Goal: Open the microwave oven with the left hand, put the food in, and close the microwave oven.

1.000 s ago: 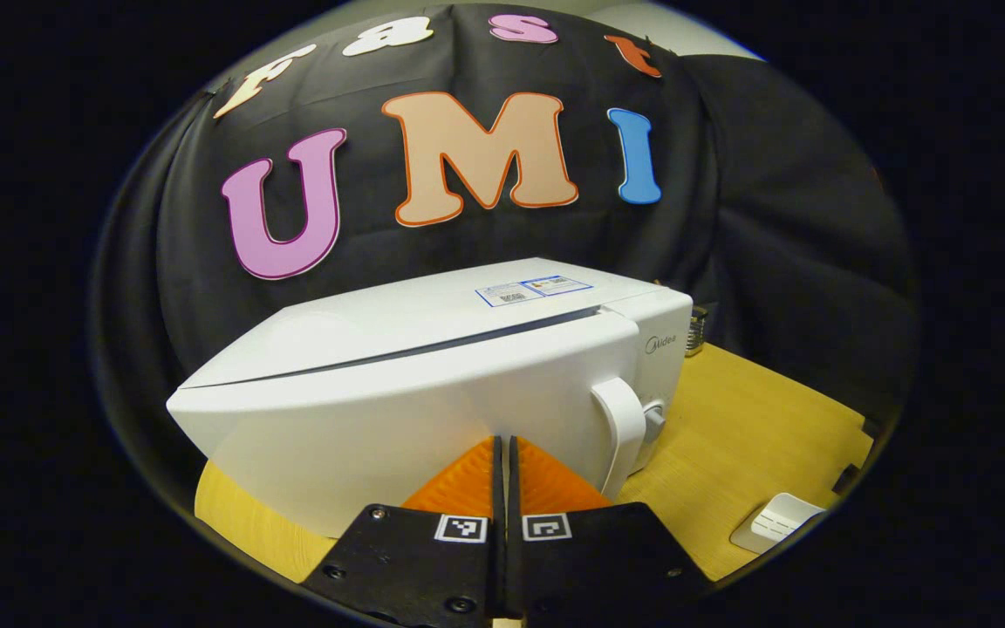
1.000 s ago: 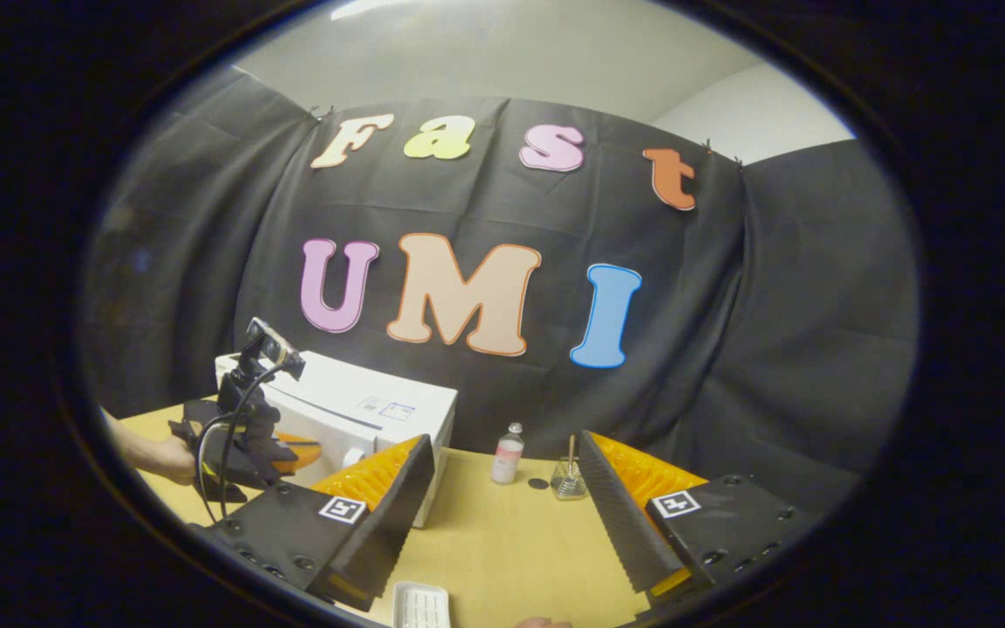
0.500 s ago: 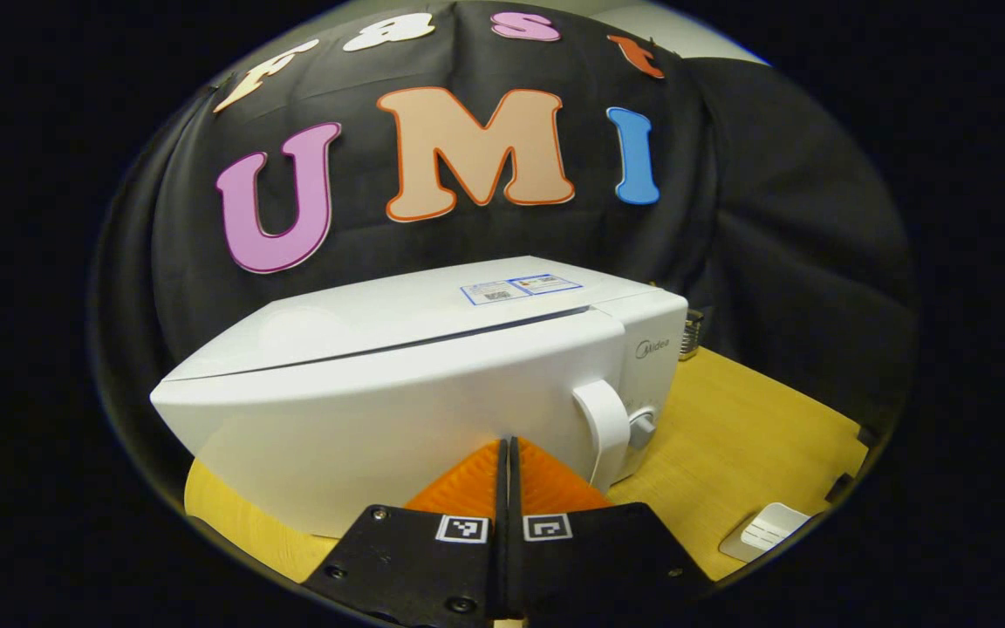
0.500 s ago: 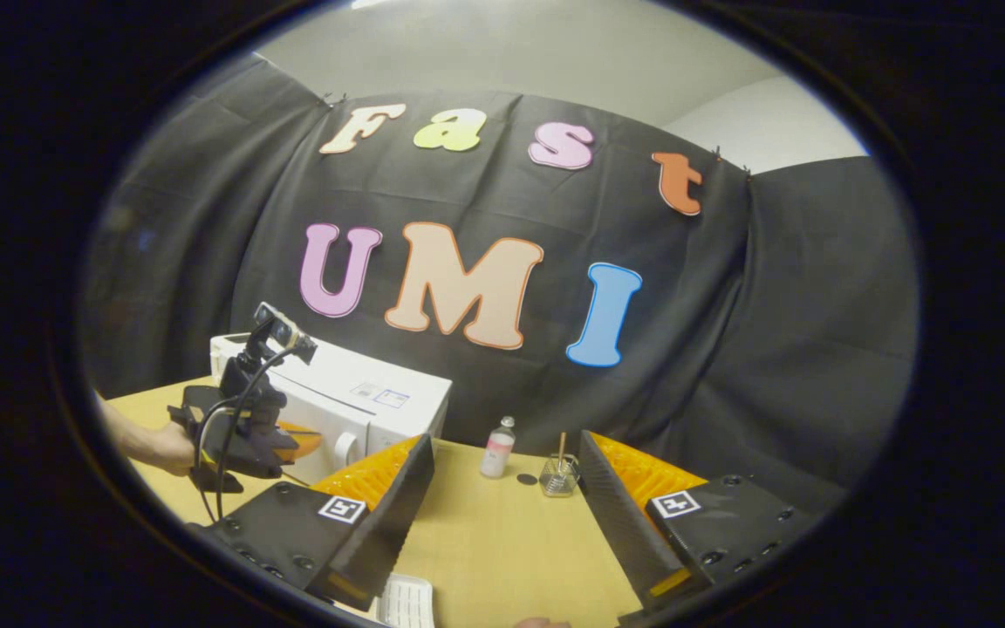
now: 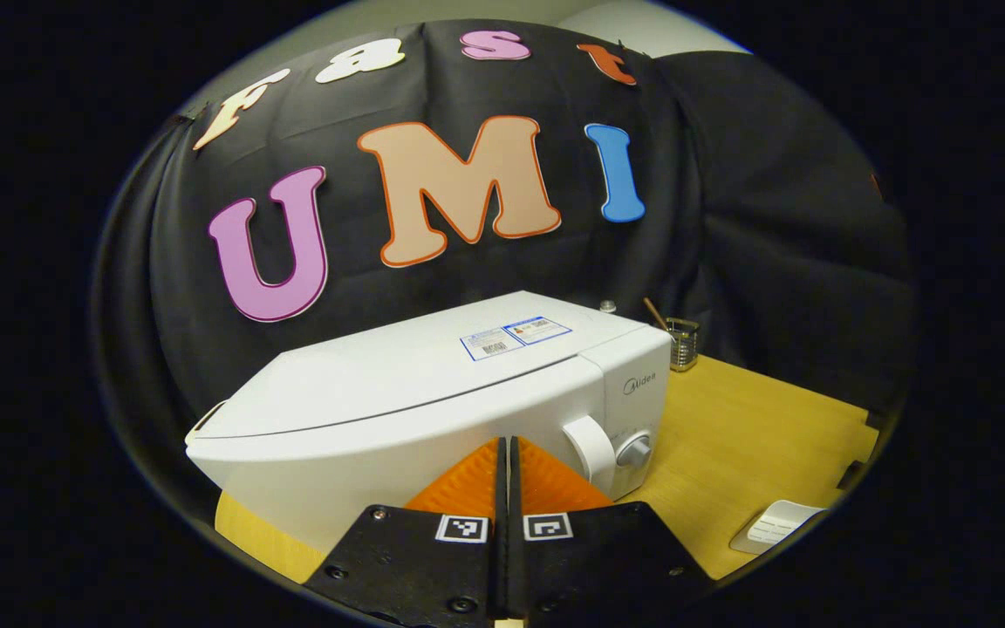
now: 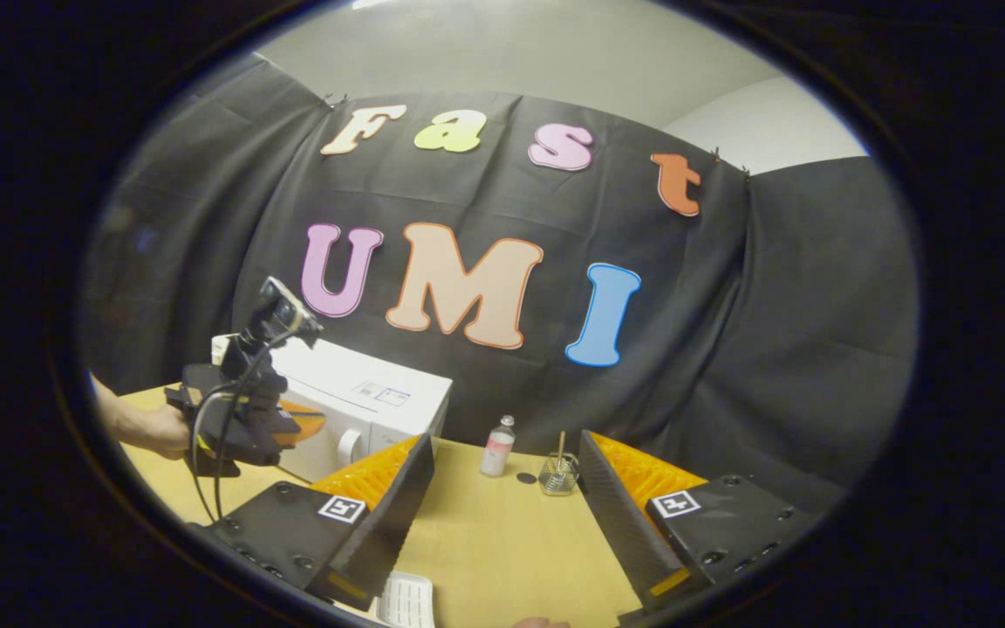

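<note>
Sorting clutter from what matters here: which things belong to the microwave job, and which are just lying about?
Job: microwave, its door handle, left tongs, right tongs.
Lying about: small bottle, glass jar with a stick, white tray.

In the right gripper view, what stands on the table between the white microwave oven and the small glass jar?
A small clear bottle with a pink label stands there, with a dark round spot on the wooden table beside the glass jar; the white microwave oven sits left.

My left black-and-orange hand-held gripper (image 5: 507, 462): fingers pressed together, nothing betw. them. My hand (image 6: 158, 430) holds it from behind. Right black-and-orange hand-held gripper (image 6: 502, 488): fingers spread wide, nothing betw. them.
</note>
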Demonstrator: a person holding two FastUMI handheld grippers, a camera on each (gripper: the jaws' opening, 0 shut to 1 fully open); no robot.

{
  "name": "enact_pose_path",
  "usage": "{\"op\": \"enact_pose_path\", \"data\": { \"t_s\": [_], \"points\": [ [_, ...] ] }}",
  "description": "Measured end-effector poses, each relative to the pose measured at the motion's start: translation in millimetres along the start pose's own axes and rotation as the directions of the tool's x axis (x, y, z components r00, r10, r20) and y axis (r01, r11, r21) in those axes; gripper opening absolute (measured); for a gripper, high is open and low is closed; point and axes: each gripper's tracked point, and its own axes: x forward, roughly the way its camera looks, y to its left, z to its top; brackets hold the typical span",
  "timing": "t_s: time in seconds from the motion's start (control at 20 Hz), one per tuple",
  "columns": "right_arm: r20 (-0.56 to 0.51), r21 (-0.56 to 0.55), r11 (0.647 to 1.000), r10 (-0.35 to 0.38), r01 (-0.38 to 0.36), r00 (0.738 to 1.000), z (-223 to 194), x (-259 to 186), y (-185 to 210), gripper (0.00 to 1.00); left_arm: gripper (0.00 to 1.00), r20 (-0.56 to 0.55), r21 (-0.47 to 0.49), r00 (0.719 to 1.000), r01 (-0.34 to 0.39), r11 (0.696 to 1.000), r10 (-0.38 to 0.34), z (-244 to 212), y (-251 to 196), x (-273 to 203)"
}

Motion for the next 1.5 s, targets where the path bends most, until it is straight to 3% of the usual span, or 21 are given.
{"op": "enact_pose_path", "data": {
  "t_s": [0.2,0.65,0.8,0.85,0.9,1.05,1.5],
  "points": [
    [0.008,0.024,1.0,0.009,-0.009,1.0,-0.8,2.5,4.2,0.97,0.01,0.082,0.007,0.996,-0.036,0.999,0.036,38.0,25.9,-42.1],
    [0.023,0.069,0.997,0.031,-0.032,0.999,7.4,15.0,20.6,0.96,0.01,0.157,-0.102,0.978,-0.121,0.987,0.136,94.2,64.7,-150.5],
    [0.038,0.07,0.997,0.039,-0.042,0.999,13.4,13.9,25.6,0.97,0.03,0.203,-0.161,0.969,-0.112,0.981,0.144,112.9,64.1,-180.7],
    [0.047,0.067,0.997,0.039,-0.042,0.998,17.7,12.9,26.0,0.97,0.11,0.23,-0.168,0.963,-0.1,0.981,0.138,121.0,62.2,-189.5],
    [0.058,0.069,0.997,0.043,-0.047,0.997,21.5,12.2,27.9,0.96,0.39,0.254,-0.165,0.956,-0.107,0.98,0.147,127.9,64.5,-198.4],
    [0.072,0.067,0.996,0.061,-0.066,0.996,28.7,10.7,35.6,0.96,0.96,0.276,-0.142,0.946,-0.133,0.981,0.168,135.3,68.5,-213.2],
    [0.082,0.078,0.993,0.077,-0.084,0.994,37.1,2.4,42.9,0.96,0.94,0.254,-0.197,0.945,-0.159,0.968,0.207,126.2,73.1,-232.4]
  ]
}}
